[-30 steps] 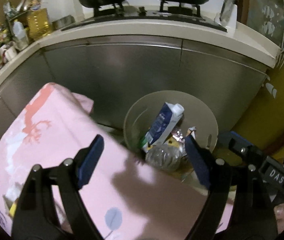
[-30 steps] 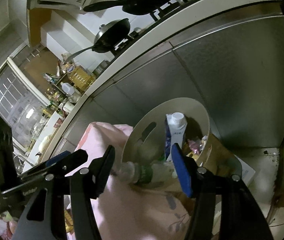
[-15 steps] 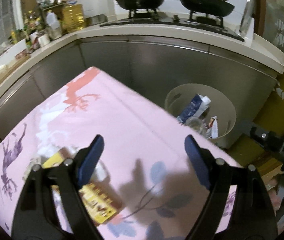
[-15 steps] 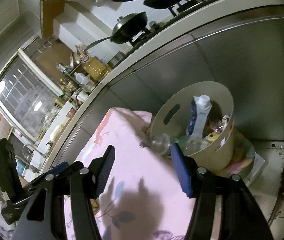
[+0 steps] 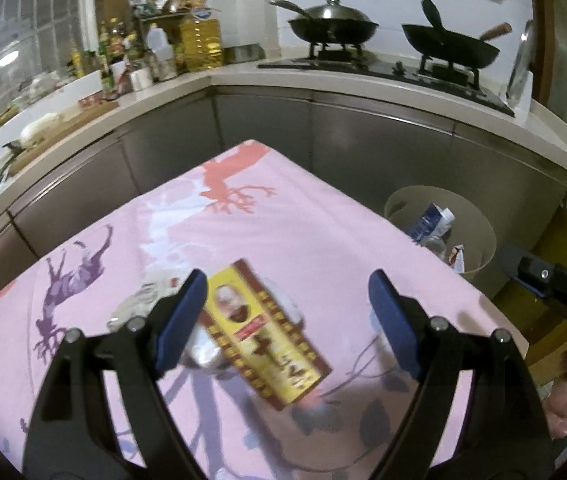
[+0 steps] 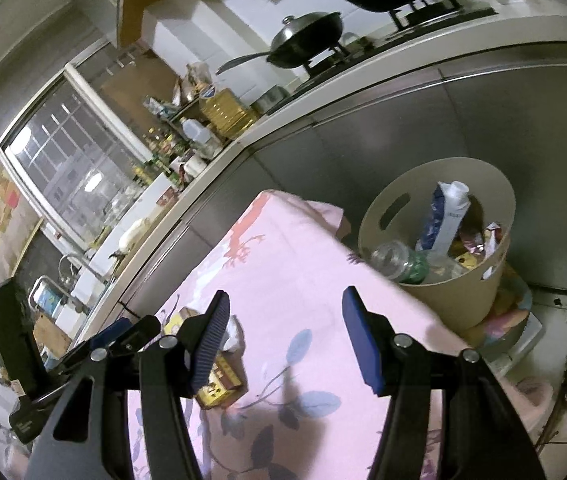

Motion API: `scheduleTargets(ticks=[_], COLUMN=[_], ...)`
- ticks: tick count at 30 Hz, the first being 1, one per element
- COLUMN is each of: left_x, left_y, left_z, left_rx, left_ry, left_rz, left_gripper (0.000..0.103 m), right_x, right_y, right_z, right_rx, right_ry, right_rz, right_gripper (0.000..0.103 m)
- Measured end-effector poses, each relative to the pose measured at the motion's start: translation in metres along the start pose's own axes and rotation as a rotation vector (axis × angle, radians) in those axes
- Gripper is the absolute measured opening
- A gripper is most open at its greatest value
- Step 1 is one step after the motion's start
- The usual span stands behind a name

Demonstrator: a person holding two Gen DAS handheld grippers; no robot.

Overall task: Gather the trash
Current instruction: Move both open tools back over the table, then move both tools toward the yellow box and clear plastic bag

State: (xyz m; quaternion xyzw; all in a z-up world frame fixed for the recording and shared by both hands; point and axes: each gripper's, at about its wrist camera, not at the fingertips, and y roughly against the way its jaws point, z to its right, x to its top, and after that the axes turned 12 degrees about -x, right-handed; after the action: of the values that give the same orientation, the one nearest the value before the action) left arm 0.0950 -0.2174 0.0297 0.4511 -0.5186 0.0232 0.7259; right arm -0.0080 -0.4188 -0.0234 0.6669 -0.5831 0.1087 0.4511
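Over the pink cloth [image 5: 323,240] now, not the bin [image 5: 479,224], both jaws spread, empty, yellow box [image 5: 267,336] newly below.

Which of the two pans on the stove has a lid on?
The left pan, nearer the oil bottle: a metal lid with a knob covers it. The right pan is open, with a spatula in it.

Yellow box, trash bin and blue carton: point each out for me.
Yellow box [image 5: 261,338], left wrist view, middle of its printed top face.
Trash bin [image 6: 449,306], right wrist view, bare outer wall.
Blue carton [image 6: 445,216], right wrist view, its side panel.
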Motion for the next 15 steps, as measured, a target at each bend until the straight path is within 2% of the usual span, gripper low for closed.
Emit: scheduleTargets(ticks=[6, 11, 15], left_x=[-0.014, -0.034, -0.060], left_y=[0.026, 0.056, 0.075], left_z=[-0.038, -0.096, -0.143], left_rx=[0.019, 0.072, 0.126], left_ry=[0.046, 0.137, 0.212], left_rz=[0.031, 0.062, 0.056], left_gripper=[0.079, 0.079, 0.079], right_x=[-0.008, -0.017, -0.028], right_y=[-0.006, -0.017, -0.030], right_z=[-0.029, -0.054, -0.073], right_rx=[0.017, 0.036, 0.056], right_ry=[0.051, 0.108, 0.156], right_rz=[-0.030, -0.067, -0.107], right_gripper=[0.057, 0.057, 0.057])
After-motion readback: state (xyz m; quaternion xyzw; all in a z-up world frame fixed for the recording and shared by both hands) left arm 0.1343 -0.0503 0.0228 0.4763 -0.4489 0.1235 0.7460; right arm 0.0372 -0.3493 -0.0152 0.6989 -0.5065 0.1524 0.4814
